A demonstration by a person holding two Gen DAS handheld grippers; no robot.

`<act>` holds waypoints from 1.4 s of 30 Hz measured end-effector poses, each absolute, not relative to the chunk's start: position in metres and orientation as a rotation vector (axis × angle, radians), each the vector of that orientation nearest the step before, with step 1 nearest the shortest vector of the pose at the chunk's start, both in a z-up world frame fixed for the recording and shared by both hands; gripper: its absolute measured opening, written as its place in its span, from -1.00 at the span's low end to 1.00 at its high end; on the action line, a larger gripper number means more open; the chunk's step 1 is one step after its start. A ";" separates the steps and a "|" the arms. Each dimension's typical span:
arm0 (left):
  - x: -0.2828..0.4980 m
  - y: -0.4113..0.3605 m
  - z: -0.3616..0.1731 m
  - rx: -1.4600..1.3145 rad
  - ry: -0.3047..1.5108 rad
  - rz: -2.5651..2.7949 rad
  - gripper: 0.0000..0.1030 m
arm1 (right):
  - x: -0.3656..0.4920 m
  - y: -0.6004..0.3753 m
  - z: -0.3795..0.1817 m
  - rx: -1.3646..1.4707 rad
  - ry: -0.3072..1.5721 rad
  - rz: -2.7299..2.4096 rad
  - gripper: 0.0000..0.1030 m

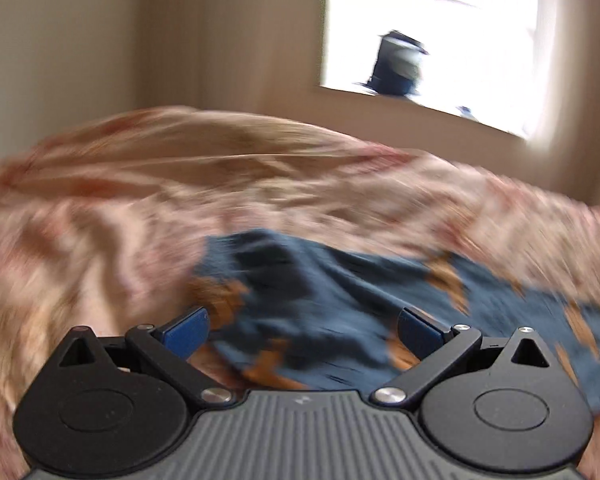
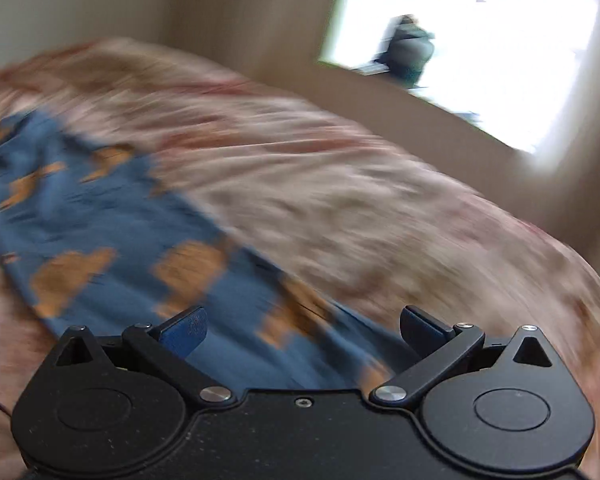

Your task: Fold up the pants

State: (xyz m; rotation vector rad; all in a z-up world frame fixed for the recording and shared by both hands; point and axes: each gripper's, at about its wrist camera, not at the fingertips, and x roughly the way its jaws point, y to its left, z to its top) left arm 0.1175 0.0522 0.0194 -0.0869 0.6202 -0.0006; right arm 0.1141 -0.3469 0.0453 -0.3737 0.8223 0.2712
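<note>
In the left wrist view, the pants (image 1: 340, 296) lie on a bed covered with a pink and beige patterned bedspread (image 1: 100, 220), just in front of the left gripper (image 1: 302, 332). The cloth is dark blue with orange shapes, and here it looks bunched and wrinkled, not flat. The two blue fingertips (image 1: 186, 334) stand wide apart and nothing is between them. The picture is blurred, so I cannot tell which end of the garment this is. Behind the bed there is a bright window (image 1: 440, 40) in a pale wall. In the right wrist view, the pants (image 2: 112, 216) stretch as a long band from the far left toward the right gripper (image 2: 302, 330), whose fingers are also spread and empty, with the near end of the cloth just under them. I judge the fabric to be thin, soft and light, so it will sag and crease when lifted. A good hold seems to be at an edge or corner of each end, pinching all layers together.
</note>
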 end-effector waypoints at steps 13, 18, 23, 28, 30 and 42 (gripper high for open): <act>0.135 0.139 -0.021 -0.577 0.649 0.126 0.99 | 0.218 -0.178 0.023 -0.384 0.855 0.657 0.99; 0.135 0.136 -0.022 -0.502 0.593 0.063 0.99 | 0.242 -0.155 0.022 -0.376 0.818 0.720 0.94; 0.143 0.138 -0.026 -0.493 0.582 0.010 0.99 | 0.272 -0.130 0.019 -0.354 0.815 0.775 0.60; 0.150 0.151 -0.037 -0.570 0.617 0.031 0.87 | 0.291 -0.114 0.002 -0.408 0.854 0.773 -0.49; 0.148 0.152 -0.036 -0.576 0.612 0.023 0.87 | 0.291 -0.115 -0.006 -0.427 0.873 0.786 -0.63; 0.164 0.168 -0.050 -0.747 0.658 -0.034 0.07 | 0.292 -0.120 -0.018 -0.376 0.872 0.789 -0.71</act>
